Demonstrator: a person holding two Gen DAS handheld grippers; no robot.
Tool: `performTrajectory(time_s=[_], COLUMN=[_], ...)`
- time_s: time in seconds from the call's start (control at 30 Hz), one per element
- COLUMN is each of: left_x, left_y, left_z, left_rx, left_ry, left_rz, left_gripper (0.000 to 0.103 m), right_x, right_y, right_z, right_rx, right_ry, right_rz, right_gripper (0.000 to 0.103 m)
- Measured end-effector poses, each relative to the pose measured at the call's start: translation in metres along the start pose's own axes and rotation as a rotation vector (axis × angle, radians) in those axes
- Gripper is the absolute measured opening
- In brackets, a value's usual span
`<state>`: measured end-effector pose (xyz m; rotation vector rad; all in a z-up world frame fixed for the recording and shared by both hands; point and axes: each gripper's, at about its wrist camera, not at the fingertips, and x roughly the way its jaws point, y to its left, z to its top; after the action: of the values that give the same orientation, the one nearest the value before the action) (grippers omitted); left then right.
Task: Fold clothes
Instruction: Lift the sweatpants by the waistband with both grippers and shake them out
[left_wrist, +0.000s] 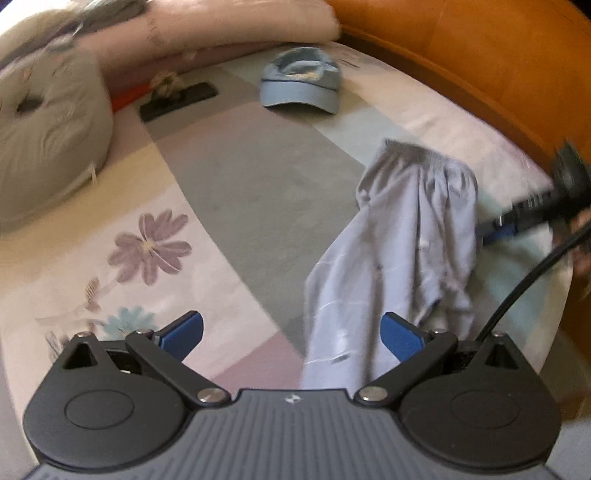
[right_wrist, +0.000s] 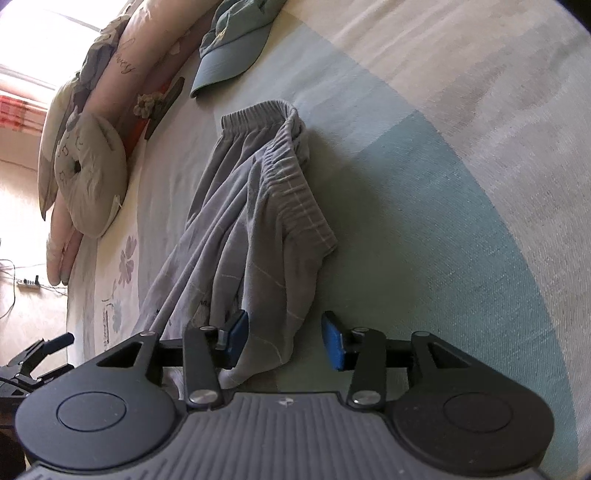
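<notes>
Both grippers hang over the bed with their blue pads parted. Right gripper (right_wrist: 284, 339) stands about half open, the hem of the grey shorts (right_wrist: 258, 221) lying between its pads, the left pad against the cloth and the right one clear of it, nothing clamped. Left gripper (left_wrist: 291, 338) stands wide, holding nothing, the shorts' lower end beside its right finger.

Cursive script runs along the pink bolster (right_wrist: 125, 55), too small to read.

The shorts lie crumpled on the bedsheet (right_wrist: 443, 221), a woven cloth in pastel bands of teal, cream, grey and pink with printed flowers (left_wrist: 149, 245). They have a gathered elastic waistband and thin pale check lines. Beyond the waistband sits a blue cap (left_wrist: 299, 83). Left of the shorts, a beige ring-shaped cushion (right_wrist: 88, 173) leans against the bolster. An orange headboard (left_wrist: 480, 55) curves behind the cap.
</notes>
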<state>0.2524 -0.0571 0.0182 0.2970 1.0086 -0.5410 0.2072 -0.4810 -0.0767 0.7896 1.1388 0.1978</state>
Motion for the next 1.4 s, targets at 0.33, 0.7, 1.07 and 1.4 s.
performTrajectory(time_s=[0.33, 0.7, 1.07, 1.4], left_x=[-0.014, -0.022, 0.030, 0.014], left_y=[0.003, 0.041, 0.088, 0.134], left_z=[0.010, 0.060, 0.055, 0.054], left_rx=[0.475, 0.021, -0.206, -0.339], left_ry=[-0.021, -0.126, 0.059, 0.061], left_rz=[0.155, -0.205, -0.285, -0.134], left_gripper=[0.102, 0.102, 0.102, 0.102], right_x=[0.000, 0.004, 0.010, 0.010], right_y=[0.003, 0.011, 0.020, 0.023], right_z=[0.000, 0.000, 0.003, 0.001], right_rx=[-0.014, -0.054, -0.086, -0.099], right_ry=[0.007, 0.018, 0.016, 0.006], right_rz=[-0.010, -0.036, -0.044, -0.046], right_gripper=[0.051, 0.056, 0.058, 0.059])
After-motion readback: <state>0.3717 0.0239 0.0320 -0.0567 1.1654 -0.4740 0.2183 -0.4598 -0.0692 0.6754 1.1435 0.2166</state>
